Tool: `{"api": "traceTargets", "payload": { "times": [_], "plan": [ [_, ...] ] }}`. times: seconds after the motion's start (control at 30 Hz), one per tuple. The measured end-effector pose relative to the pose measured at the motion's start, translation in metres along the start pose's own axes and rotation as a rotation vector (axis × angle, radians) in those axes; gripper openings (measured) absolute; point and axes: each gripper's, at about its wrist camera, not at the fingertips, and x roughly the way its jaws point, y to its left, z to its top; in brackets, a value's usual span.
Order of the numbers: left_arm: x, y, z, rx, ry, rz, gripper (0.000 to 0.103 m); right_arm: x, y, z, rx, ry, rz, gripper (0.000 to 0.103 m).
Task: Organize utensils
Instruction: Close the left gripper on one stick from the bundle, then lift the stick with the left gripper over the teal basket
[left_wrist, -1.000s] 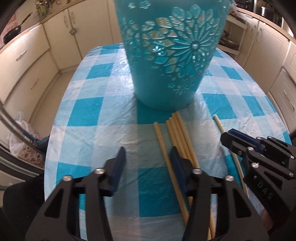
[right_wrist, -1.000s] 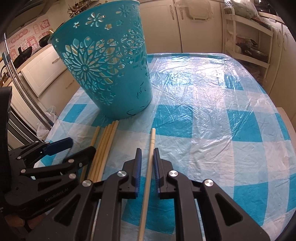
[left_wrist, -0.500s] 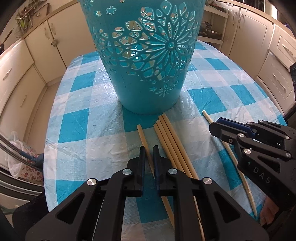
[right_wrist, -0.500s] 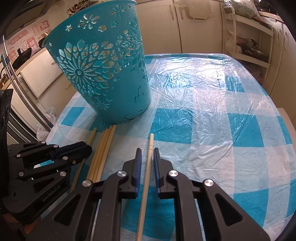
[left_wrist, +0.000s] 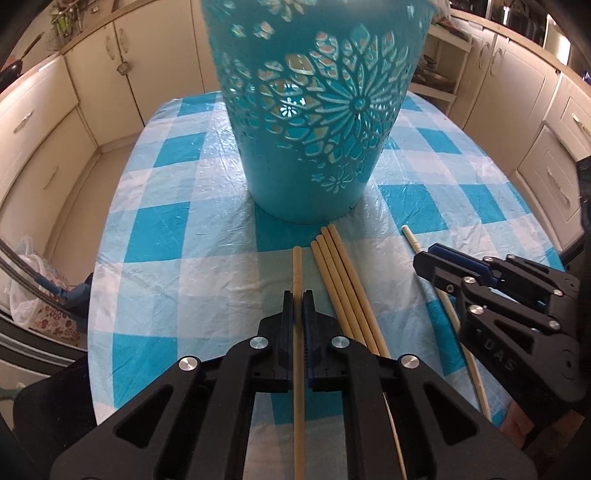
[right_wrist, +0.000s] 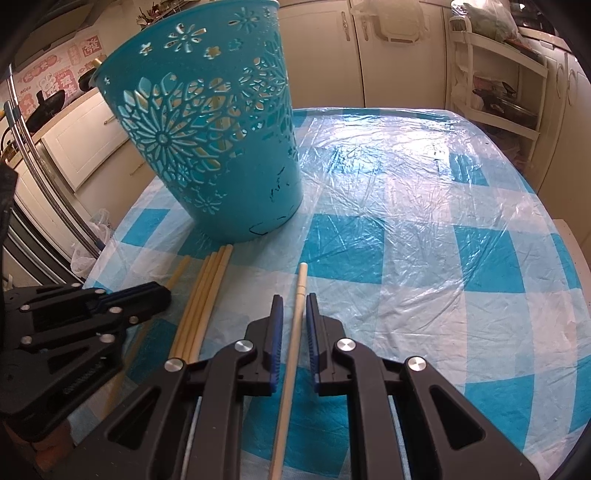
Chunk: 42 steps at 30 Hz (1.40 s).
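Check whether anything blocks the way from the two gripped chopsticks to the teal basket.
Nothing visible does. The left gripper and the right gripper each clamp one chopstick. Bare checked tablecloth lies ahead of both up to the basket; its tall wall means lifting over the rim.

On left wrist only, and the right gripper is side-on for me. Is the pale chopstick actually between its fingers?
Observer: Yes. In the right wrist view the pale chopstick runs straight between the fingers of the right gripper. The jaws are narrow, but I can't tell if the pads press it.
Operator: Basket top is cropped for me. Anything inside?
Observer: The teal basket shows its rim there. Tan sticks lean inside behind the cut-outs, and what looks like one tip pokes over the rim.
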Motion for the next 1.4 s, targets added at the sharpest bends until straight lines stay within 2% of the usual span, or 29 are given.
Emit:
{"api": "traceTargets", "payload": {
  "times": [0.13, 0.33, 0.57, 0.73, 1.03, 1.2, 1.4],
  "plan": [
    [-0.027, 0.010, -0.002, -0.026, -0.052, -0.020, 0.005, -0.003, 0.002, -0.004, -0.019, 0.003, -0.013, 0.013],
    [-0.081, 0.026, -0.005, -0.067, -0.170, -0.091, 0.005, -0.005, -0.001, -0.006, -0.007, -0.002, -0.005, 0.012],
    [-0.139, 0.038, 0.006, -0.107, -0.314, -0.179, 0.005, -0.005, -0.004, -0.006, 0.003, -0.004, 0.006, 0.012],
    [-0.162, 0.037, 0.020, -0.127, -0.369, -0.217, 0.005, -0.006, -0.007, -0.007, 0.016, -0.005, 0.021, 0.012],
    [-0.197, 0.035, 0.069, -0.173, -0.519, -0.219, 0.005, -0.006, -0.007, -0.007, 0.023, -0.005, 0.028, 0.013],
    [-0.211, 0.032, 0.109, -0.202, -0.626, -0.181, 0.005, -0.007, -0.008, -0.006, 0.031, -0.005, 0.035, 0.013],
    [-0.197, 0.030, 0.152, -0.251, -0.683, -0.175, 0.005, -0.007, -0.011, -0.006, 0.047, -0.006, 0.050, 0.013]
  ]
}}
